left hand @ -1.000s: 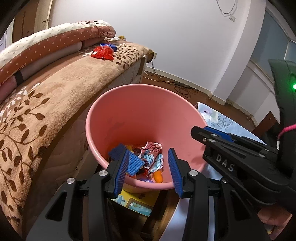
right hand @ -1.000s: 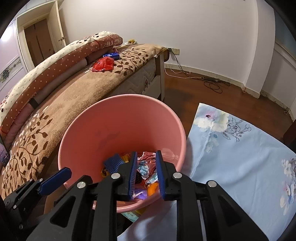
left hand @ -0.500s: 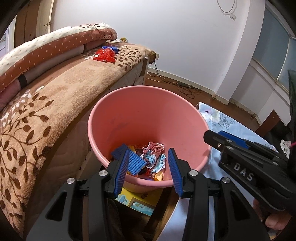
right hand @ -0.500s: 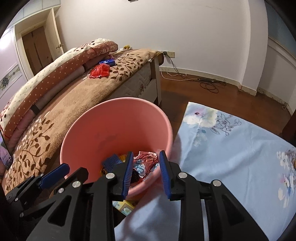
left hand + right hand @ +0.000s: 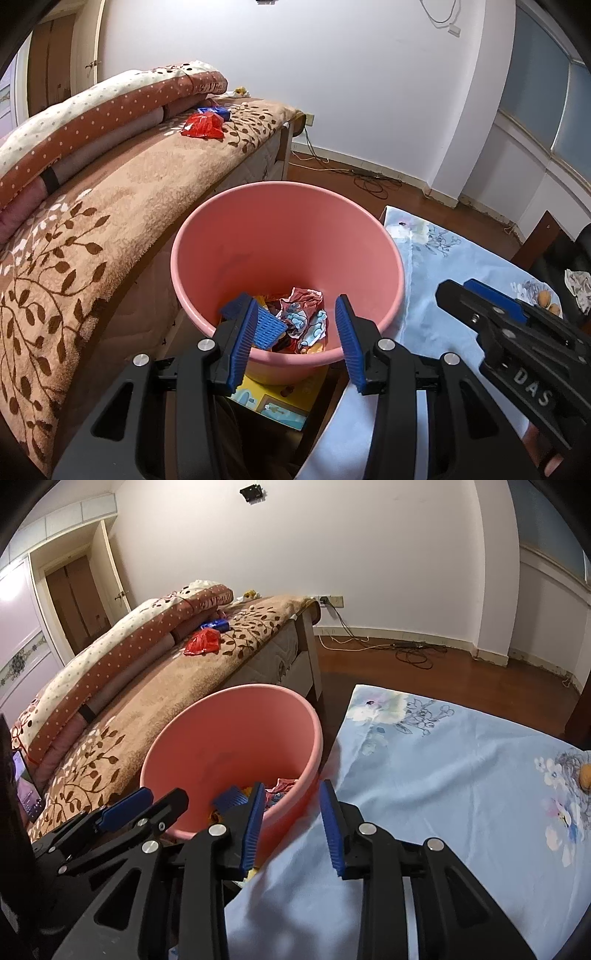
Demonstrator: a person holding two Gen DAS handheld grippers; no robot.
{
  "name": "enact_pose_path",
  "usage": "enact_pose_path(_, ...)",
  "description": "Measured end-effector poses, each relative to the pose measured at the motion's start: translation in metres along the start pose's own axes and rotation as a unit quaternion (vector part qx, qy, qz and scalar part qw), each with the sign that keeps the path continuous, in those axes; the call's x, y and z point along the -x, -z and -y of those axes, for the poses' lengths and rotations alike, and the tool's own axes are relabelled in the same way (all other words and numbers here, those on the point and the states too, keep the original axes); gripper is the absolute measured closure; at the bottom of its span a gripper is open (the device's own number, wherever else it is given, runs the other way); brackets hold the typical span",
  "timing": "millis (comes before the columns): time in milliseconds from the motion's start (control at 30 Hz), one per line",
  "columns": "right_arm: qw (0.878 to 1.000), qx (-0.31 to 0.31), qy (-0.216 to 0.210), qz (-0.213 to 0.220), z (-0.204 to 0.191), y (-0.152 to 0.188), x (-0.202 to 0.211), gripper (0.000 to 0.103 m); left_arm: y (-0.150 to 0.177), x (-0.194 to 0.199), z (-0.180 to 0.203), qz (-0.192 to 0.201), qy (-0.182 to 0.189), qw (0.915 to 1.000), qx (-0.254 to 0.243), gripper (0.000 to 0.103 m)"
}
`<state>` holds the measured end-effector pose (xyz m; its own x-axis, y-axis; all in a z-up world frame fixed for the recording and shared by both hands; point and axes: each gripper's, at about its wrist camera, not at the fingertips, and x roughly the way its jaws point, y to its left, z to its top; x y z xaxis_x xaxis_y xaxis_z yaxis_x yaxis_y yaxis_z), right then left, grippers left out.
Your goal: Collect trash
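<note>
Two grippers hang over a pink bucket (image 5: 288, 236), both tilted downward and both empty. Left gripper (image 5: 295, 341) has its blue-padded jaws spread wide with nothing between them, poised above the near rim. Right gripper (image 5: 291, 825) has just been opening its jaws, which now stand apart with nothing held, over the bucket's right edge where it meets a light blue floral cloth (image 5: 443, 775). Inside the bucket lies a heap of crumpled wrappers (image 5: 303, 321) and a blue ridged piece (image 5: 267, 326). Under the bucket sits a yellow and blue printed box (image 5: 280, 402). To the left runs a bed with a brown leaf-patterned blanket (image 5: 122, 206) and a folded dotted quilt (image 5: 96, 122). On the blanket, well apart from the bucket, rest a red wrapper (image 5: 203, 125) and just behind it a blue packet (image 5: 216, 110). Cables (image 5: 410, 651) trail across the wooden floor by the far wall.
</note>
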<state>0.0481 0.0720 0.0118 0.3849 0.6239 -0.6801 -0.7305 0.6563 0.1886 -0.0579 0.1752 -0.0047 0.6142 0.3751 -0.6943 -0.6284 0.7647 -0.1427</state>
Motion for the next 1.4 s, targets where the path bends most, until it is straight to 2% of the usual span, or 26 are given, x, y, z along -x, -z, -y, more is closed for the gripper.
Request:
enact_pose_path(400, 1.000, -0.020, -0.003, 0.016, 0.014, 0.012, 0.021, 0.072, 0.005, 0.011, 0.015, 0.011, -0.005, 0.9998, -0.018, 0.059)
enact_pose_path(467, 1.000, -0.023, -0.002, 0.020, 0.017, 0.013, 0.024, 0.070, 0.006, 0.013, 0.018, 0.013, -0.005, 0.9997, -0.021, 0.059)
enact_pose_path(533, 0.999, -0.029, 0.000, 0.025, 0.021, 0.015, 0.028, 0.061, 0.007, 0.015, 0.020, 0.014, -0.004, 0.9996, -0.024, 0.059)
enact_pose_path(1133, 0.996, -0.067, 0.010, 0.051, 0.049, 0.033, 0.058, 0.060, 0.020, 0.033, 0.047, 0.027, 0.028, 0.9973, -0.063, 0.059)
enact_pose_path(1167, 0.996, -0.068, 0.011, 0.051, 0.049, 0.034, 0.059, 0.060, 0.021, 0.034, 0.048, 0.027, 0.029, 0.9970, -0.066, 0.057)
enact_pose_path(1200, 0.996, -0.070, 0.011, 0.052, 0.050, 0.036, 0.061, 0.060, 0.021, 0.034, 0.049, 0.027, 0.031, 0.9969, -0.067, 0.046)
enact_pose_path(1233, 0.996, -0.071, 0.011, 0.052, 0.051, 0.036, 0.062, 0.059, 0.022, 0.036, 0.050, 0.031, 0.033, 0.9967, -0.067, 0.043)
enact_pose_path(1400, 0.995, -0.074, 0.012, 0.059, 0.052, 0.040, 0.068, 0.059, 0.023, 0.044, 0.053, 0.042, 0.038, 0.9958, -0.072, 0.042)
